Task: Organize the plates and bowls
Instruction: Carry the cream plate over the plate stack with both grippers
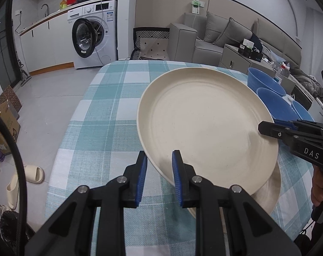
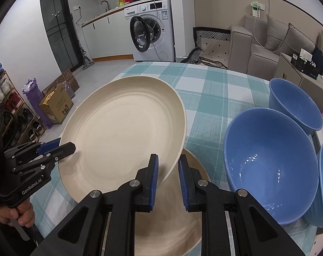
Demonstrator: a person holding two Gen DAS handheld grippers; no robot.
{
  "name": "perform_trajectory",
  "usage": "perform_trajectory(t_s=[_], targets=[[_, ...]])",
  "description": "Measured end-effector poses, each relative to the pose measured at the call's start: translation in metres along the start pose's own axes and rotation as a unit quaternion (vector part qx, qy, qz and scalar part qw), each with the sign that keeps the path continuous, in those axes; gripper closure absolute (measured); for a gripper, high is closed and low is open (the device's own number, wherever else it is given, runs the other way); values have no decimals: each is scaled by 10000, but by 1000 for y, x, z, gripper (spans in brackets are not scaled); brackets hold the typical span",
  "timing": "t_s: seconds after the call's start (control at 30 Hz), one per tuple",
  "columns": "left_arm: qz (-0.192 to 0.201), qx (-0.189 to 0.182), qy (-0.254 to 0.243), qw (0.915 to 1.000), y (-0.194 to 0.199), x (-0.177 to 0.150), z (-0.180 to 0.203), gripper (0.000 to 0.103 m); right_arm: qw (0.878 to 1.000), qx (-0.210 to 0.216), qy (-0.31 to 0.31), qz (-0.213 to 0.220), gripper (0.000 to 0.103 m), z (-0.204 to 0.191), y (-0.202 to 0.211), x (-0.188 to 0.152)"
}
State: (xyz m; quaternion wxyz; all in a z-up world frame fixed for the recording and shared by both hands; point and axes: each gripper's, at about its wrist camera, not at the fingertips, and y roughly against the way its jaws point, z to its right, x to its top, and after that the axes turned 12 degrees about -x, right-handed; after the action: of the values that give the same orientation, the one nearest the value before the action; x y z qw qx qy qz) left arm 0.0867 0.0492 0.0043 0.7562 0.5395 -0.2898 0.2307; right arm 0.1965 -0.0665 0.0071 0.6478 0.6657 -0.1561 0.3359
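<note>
I held both grippers level, the left gripper (image 1: 159, 160) and right gripper (image 2: 168, 164) each clamping the cream plate's (image 1: 206, 123) rim. It tilted above a second plate (image 2: 178, 219), beside the blue bowls (image 2: 270, 160).

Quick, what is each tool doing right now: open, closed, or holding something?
Left tool: closed on the rim of the upper cream plate.
Right tool: closed on the same plate's opposite rim; it is tilted above a second plate.

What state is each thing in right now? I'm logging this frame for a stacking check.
Upper cream plate: lifted, tilted, rim between both grippers' fingers.
Lower cream plate: flat on the table, under the upper one.
Blue bowls: three, upright, apart, unstacked.
Left gripper: astride the plate's rim, gap showing.
Right gripper: astride the opposite rim, gap showing.
Washing machine door: open.
</note>
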Motion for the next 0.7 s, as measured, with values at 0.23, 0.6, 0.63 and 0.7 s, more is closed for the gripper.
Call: perform_trajectory(t_s=[0.23,0.6,0.63,0.7], targets=[[-106,-57,-112,9999,-4,-4,12,81,9999,-33,-93,-27,84,11,5,-14],[-194,-86,-244,9995,-7,-10,23,81,9997,-39,-220,-98,84,21,4,-32],[-207,-91,-256,9994,-7,-11,24,81,9996,-35,-239,-108,84,22,4,-34],[-221,-89,-286,9993,-8,-12,26,81,9996,-42,-255,-128,84,23,3,-37]])
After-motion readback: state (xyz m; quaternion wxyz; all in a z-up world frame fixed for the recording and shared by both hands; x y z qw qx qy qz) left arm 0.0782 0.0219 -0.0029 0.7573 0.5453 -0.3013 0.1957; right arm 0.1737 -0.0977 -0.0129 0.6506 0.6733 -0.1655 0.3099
